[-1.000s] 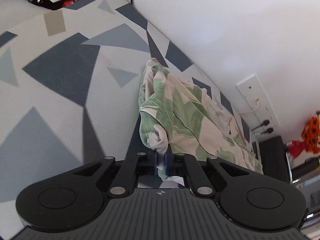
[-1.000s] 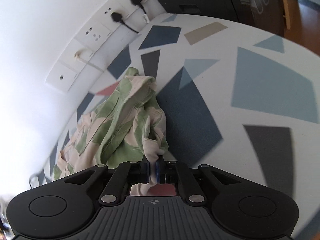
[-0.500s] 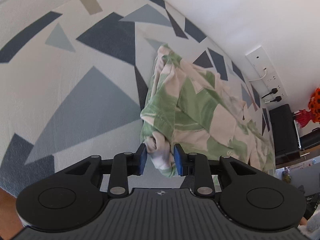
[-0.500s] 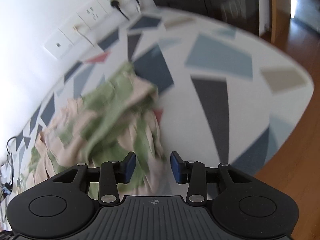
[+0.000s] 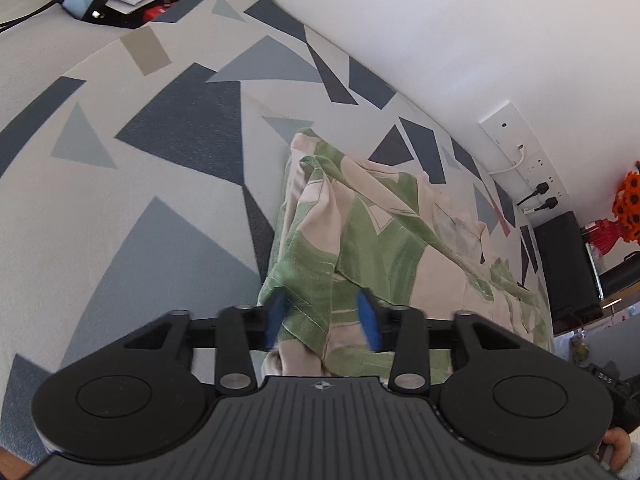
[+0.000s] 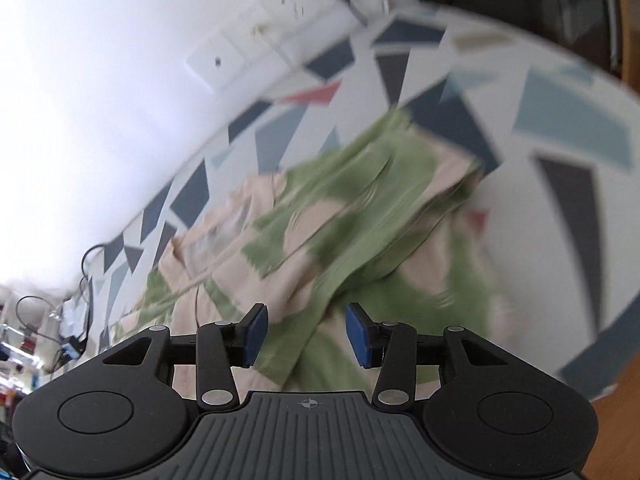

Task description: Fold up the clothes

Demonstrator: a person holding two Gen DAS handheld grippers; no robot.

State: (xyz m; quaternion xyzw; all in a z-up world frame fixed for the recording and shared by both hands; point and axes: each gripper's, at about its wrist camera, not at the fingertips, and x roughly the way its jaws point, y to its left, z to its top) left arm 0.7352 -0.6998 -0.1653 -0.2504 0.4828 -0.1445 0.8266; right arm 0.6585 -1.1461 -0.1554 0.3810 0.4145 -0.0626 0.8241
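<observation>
Garment on the patterned table, both grippers let go, fold loose and at risk.

Green-and-cream garment (image 5: 372, 240) lies bunched on the geometric tablecloth (image 5: 120, 200), its far edge near the wall (image 5: 480, 40) with the sockets (image 5: 536, 184). The left gripper (image 5: 322, 316) has its blue pads either side of a cloth corner, apart and closing, with fabric between but no visible pinch. The right gripper (image 6: 306, 334) stands moderately wide and opening above the near hem, nothing pressed between its pads. Risks, as I judge them: the left pads may snag that corner and drag the fold open; the doubled layers look lumpy, so the stack may slump or unroll; the near edge sits close to the table's rim (image 6: 600, 320) and could slide off.
</observation>
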